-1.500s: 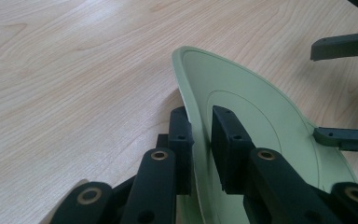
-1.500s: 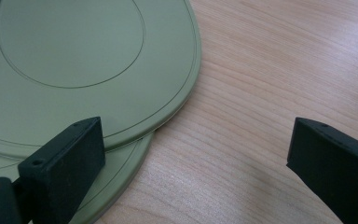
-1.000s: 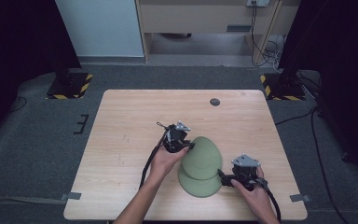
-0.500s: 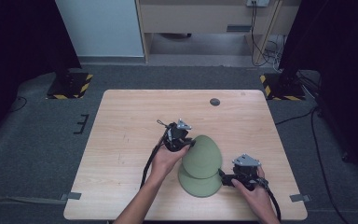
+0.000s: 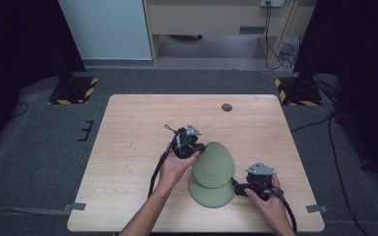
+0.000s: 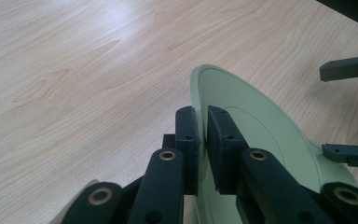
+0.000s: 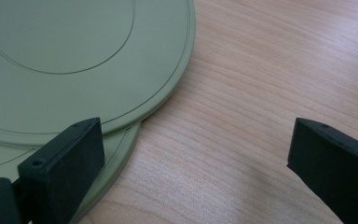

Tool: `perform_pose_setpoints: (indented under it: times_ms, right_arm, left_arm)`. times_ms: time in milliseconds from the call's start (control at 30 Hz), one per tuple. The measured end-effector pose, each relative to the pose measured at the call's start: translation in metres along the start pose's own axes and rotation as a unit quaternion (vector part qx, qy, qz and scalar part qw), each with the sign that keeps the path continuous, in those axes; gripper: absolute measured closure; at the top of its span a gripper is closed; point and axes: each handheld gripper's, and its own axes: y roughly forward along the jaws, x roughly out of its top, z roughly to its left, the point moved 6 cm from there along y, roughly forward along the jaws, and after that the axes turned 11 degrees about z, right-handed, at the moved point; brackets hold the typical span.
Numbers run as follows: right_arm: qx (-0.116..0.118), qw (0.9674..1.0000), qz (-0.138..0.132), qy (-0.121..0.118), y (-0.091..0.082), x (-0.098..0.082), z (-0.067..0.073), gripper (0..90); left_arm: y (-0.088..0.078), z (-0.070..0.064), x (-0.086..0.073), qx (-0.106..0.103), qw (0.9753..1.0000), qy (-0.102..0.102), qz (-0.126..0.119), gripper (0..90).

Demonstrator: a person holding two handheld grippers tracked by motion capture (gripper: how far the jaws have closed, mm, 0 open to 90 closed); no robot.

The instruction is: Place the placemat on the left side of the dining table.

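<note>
Left gripper [image 5: 189, 147] clamped on rim of upper round olive-green plastic plate [image 5: 213, 164], tilted slightly steeper than second ago, peeling off lower matching green plate [image 5: 209, 192] near table [image 5: 128, 128] front edge. Right gripper [image 5: 252, 187] jaws apart beside stack. Right gripper view: lower plate [image 7: 116, 161] flat, jaws straddling bare wood. Left gripper view: pads [image 6: 188, 135] pinching rim.

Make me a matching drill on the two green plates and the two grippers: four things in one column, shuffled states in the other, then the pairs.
1. upper plate
2. lower plate
3. left gripper
4. right gripper

A. jaws wide apart, nothing between them
B. lies flat on the table
C. tilted, one edge lifted
D. clamped on a plate rim

Pairs: 1-C, 2-B, 3-D, 4-A
</note>
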Motion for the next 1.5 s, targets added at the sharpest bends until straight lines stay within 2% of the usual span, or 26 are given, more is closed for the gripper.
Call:
perform_pose_setpoints:
  times_ms: [467,567,633,667,700,733,800,833,900,933,967,1033,1067,1133,1167,1333,1367,1400,1500]
  right_arm:
    - [0.001,1.0,0.001,-0.001,0.0,0.0,0.0,4.2]
    - [0.001,1.0,0.001,-0.001,0.0,0.0,0.001,4.3]
    - [0.002,1.0,0.001,-0.001,0.001,0.0,0.001,4.3]
    - [0.003,1.0,0.0,-0.002,0.001,0.0,0.001,4.3]
    - [0.003,1.0,0.0,-0.002,0.001,0.0,0.001,4.3]
    - [0.003,1.0,-0.001,-0.003,0.001,0.0,0.001,4.3]
    - [0.004,1.0,-0.001,-0.003,0.001,0.0,0.002,4.4]
    - [0.004,1.0,-0.001,-0.003,0.001,0.0,0.002,4.4]
    - [0.004,1.0,-0.001,-0.002,0.001,0.0,0.002,4.2]
    - [0.004,1.0,-0.001,-0.002,0.001,0.0,0.002,4.2]
    - [0.005,1.0,-0.001,-0.001,0.002,0.0,0.002,4.1]
    - [0.005,1.0,-0.001,-0.001,0.002,0.0,0.002,4.0]
    - [0.005,1.0,-0.001,-0.001,0.002,0.0,0.002,3.9]
    - [0.006,1.0,-0.001,0.001,0.002,0.0,0.002,3.8]
    - [0.006,1.0,-0.001,0.001,0.002,0.0,0.002,3.7]
    - [0.005,1.0,0.0,0.0,0.002,0.0,0.001,3.6]
    - [0.005,1.0,0.0,0.0,0.002,0.0,0.001,3.6]
    - [0.005,1.0,0.0,0.001,0.002,0.0,0.002,3.6]
    - [0.005,1.0,-0.001,0.0,0.002,0.0,0.002,3.9]
  left_arm:
    - [0.001,0.0,-0.001,-0.013,0.9999,0.0,0.002,85.7]
    - [0.004,-0.001,-0.003,-0.026,0.9996,0.001,0.007,85.7]
    - [0.006,0.001,-0.004,-0.021,0.9997,0.0,0.008,85.5]
    - [0.008,0.003,-0.005,-0.032,0.9994,-0.01,0.01,85.4]
    - [0.008,0.003,-0.005,-0.032,0.9994,-0.01,0.01,85.1]
    - [0.01,0.005,-0.007,-0.035,0.9992,-0.019,0.009,85.1]
    - [0.016,0.008,-0.011,-0.054,0.9978,-0.032,0.019,79.4]
    - [0.016,0.008,-0.011,-0.054,0.9978,-0.032,0.019,76.8]
    - [0.022,0.012,-0.015,-0.063,0.9968,-0.046,0.021,75.8]
    - [0.022,0.012,-0.015,-0.063,0.9968,-0.046,0.021,75.7]
    - [0.023,0.015,-0.017,-0.079,0.995,-0.059,0.015,75.5]
    - [0.024,0.017,-0.018,-0.081,0.9944,-0.067,0.01,77.8]
    - [0.024,0.017,-0.019,-0.091,0.9935,-0.068,0.005,81.4]
    - [0.023,0.015,-0.019,-0.118,0.9899,-0.079,-0.005,84.7]
    - [0.023,0.014,-0.019,-0.121,0.9897,-0.077,-0.003,84.6]
    - [0.025,0.011,-0.02,-0.11,0.992,-0.062,0.012,83.3]
    - [0.027,0.01,-0.021,-0.094,0.9941,-0.051,0.02,83.3]
    - [0.027,0.01,-0.02,-0.073,0.9961,-0.047,0.018,84.1]
    - [0.025,0.009,-0.017,-0.074,0.996,-0.05,0.004,85.0]
